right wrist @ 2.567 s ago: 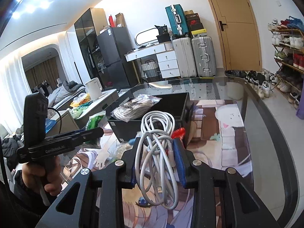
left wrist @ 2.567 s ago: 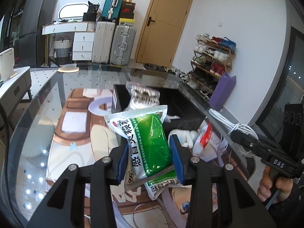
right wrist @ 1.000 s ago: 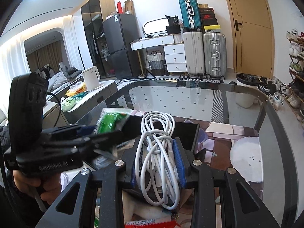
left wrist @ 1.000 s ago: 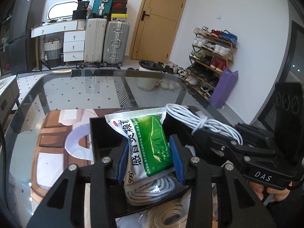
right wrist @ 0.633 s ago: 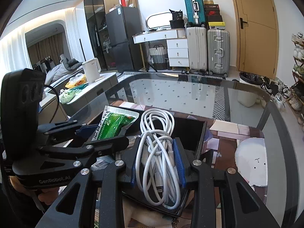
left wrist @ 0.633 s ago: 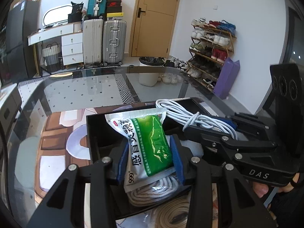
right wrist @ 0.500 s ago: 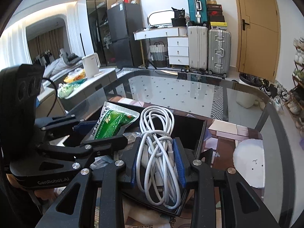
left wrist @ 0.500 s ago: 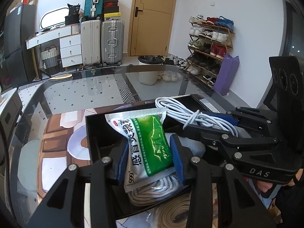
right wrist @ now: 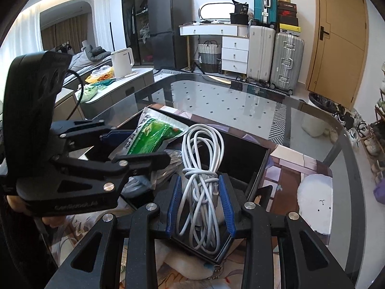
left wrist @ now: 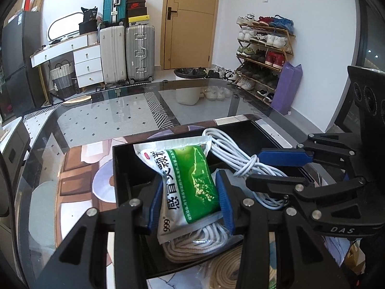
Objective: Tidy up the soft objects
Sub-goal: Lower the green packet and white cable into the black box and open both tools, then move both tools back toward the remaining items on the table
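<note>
My left gripper [left wrist: 190,192] is shut on a green and white sachet [left wrist: 190,173], which hangs tilted over the left part of an open black box [left wrist: 118,168]. Close on its right, my right gripper [left wrist: 272,171] is shut on a coiled white cable [left wrist: 228,149] over the same box. In the right wrist view the cable [right wrist: 202,149] runs between the blue pads of the right gripper [right wrist: 199,200] above the box's near corner [right wrist: 259,168]. The sachet [right wrist: 149,137] sits in the left gripper [right wrist: 139,147] just to the left.
A cream braided rope [left wrist: 192,243] and a clear plastic bag [right wrist: 166,166] lie inside the box. A flat woven strap [left wrist: 231,267] lies in front of it. The box stands on a picture mat [left wrist: 79,173] on a glass table [left wrist: 120,110].
Both grippers have come forward from in front of the box to above it, still holding the sachet and the cable. In the last half second they only rolled slightly.
</note>
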A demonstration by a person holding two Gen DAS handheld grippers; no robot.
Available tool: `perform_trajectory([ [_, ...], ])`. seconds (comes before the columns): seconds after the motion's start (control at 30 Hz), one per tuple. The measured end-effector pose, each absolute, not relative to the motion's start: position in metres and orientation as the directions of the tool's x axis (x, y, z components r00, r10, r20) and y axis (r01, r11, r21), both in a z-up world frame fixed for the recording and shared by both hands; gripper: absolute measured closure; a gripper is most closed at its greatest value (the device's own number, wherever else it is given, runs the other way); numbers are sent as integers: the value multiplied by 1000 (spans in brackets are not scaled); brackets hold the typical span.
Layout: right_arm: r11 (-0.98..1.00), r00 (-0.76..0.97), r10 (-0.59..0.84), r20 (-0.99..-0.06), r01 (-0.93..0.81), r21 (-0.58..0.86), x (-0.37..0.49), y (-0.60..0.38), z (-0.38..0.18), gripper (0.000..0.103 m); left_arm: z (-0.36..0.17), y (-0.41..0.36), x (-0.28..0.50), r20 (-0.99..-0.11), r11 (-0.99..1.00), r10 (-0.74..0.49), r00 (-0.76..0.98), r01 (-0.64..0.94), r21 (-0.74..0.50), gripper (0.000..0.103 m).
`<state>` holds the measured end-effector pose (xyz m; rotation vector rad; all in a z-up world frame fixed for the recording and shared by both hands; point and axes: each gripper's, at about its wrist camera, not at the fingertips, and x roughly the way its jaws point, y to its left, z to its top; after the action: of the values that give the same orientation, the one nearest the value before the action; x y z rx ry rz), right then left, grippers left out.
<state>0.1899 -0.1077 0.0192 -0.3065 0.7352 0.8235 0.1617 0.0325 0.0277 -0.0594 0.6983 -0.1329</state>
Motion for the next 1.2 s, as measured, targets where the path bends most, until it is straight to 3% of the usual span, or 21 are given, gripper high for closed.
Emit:
perform_trajectory([
  [0.13,662,473,555,-684,-749,20,185,-110,22,67,28,31,159,-641,989,-149,753,113,-98,54],
  [0.2,674,507,553,-662,-739,-2,180,-115,26,57,29,27,156,-641,986,-168,749,133,-103,44],
  [0.3,699,553,548,-628,-715,-20,170,-130,36,42,33,21,147,-632,986,-162,758,142,-82,38],
  [0.37,713,578,541,-611,-701,-32,163,-140,41,21,35,18,142,-626,986,-160,763,145,-76,30],
  [0.4,719,590,539,-601,-694,-36,160,-145,44,18,37,18,138,-618,988,-153,771,139,-71,19],
  [0.5,726,589,541,-600,-687,-20,153,-160,49,12,42,17,127,-594,989,-144,791,126,-72,9],
  [0.57,738,594,544,-593,-674,2,147,-169,51,1,45,18,120,-584,989,-147,798,120,-85,0],
  [0.97,783,548,523,-653,-611,114,126,-202,22,1,39,21,79,-579,989,-127,806,58,-136,0],
  [1.2,788,516,482,-708,-609,93,117,-199,-3,1,22,17,65,-607,991,-102,788,26,-133,0],
])
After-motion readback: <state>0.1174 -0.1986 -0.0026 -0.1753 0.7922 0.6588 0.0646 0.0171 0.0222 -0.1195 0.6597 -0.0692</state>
